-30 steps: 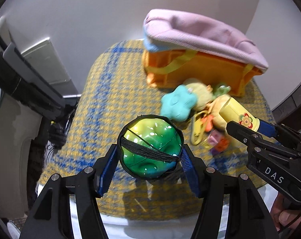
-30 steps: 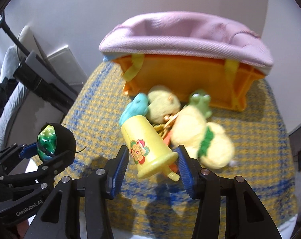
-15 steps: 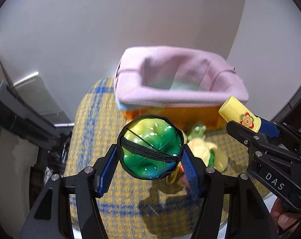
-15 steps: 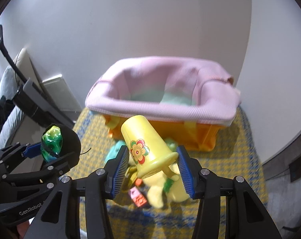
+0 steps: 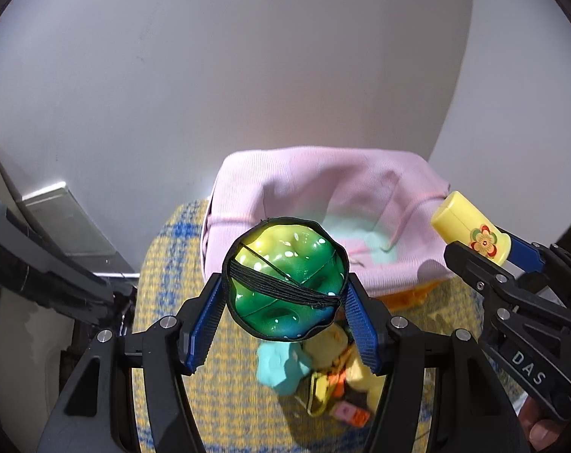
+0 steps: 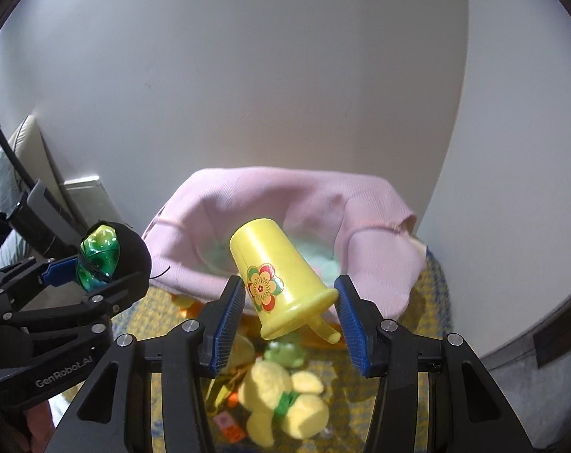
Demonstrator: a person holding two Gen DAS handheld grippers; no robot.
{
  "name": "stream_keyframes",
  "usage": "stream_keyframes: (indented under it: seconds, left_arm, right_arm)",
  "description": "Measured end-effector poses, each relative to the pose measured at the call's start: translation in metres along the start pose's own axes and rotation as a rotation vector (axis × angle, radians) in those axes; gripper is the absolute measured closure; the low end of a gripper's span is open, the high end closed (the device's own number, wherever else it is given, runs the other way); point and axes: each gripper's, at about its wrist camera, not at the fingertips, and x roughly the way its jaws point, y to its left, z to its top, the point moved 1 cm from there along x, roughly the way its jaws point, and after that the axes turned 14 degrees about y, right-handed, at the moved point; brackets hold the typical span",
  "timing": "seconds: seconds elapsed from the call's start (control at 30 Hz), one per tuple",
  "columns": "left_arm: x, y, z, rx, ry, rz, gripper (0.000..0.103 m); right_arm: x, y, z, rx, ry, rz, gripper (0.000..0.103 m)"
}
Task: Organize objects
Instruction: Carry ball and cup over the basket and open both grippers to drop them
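Observation:
My left gripper (image 5: 285, 309) is shut on a shiny green ball in a black net pouch (image 5: 285, 283), held in the air just in front of the pink-lined orange basket (image 5: 323, 185). The same ball (image 6: 98, 256) appears at the left of the right wrist view. My right gripper (image 6: 291, 309) is shut on a yellow cup with a flower print (image 6: 274, 275), tilted with its base toward the basket (image 6: 285, 196). That cup (image 5: 470, 230) hangs over the basket's right rim. A mint-green cloth (image 5: 357, 241) lies inside the basket.
Toys lie on the yellow-and-blue checked cloth (image 5: 164, 271) below: a teal star toy (image 5: 281, 366), a yellow plush (image 6: 285, 400), a small green frog (image 6: 285, 355) and small blocks (image 5: 351, 413). A white wall stands behind the basket. Dark furniture (image 5: 40, 268) is at the left.
Both grippers have risen and moved toward the basket with their loads. The basket's inside now shows, and the toy pile has slid below the fingers.

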Motion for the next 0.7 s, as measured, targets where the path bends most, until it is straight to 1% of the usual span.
stream_keyframes:
  seconds: [0.3,0.53,0.7]
  left_arm:
    - [0.019,-0.002,0.033,-0.002,-0.018,0.034,0.042]
    - [0.035,-0.001,0.052,0.003,-0.012,0.040,0.042]
    - [0.045,0.004,0.059,0.008,0.002,0.034,0.041]
  right_arm:
    - [0.013,-0.001,0.030,0.010,-0.020,-0.035,0.054]
    - [0.030,-0.004,0.049,0.022,-0.010,-0.051,0.054]
    - [0.041,-0.010,0.060,0.041,0.006,-0.050,0.054]
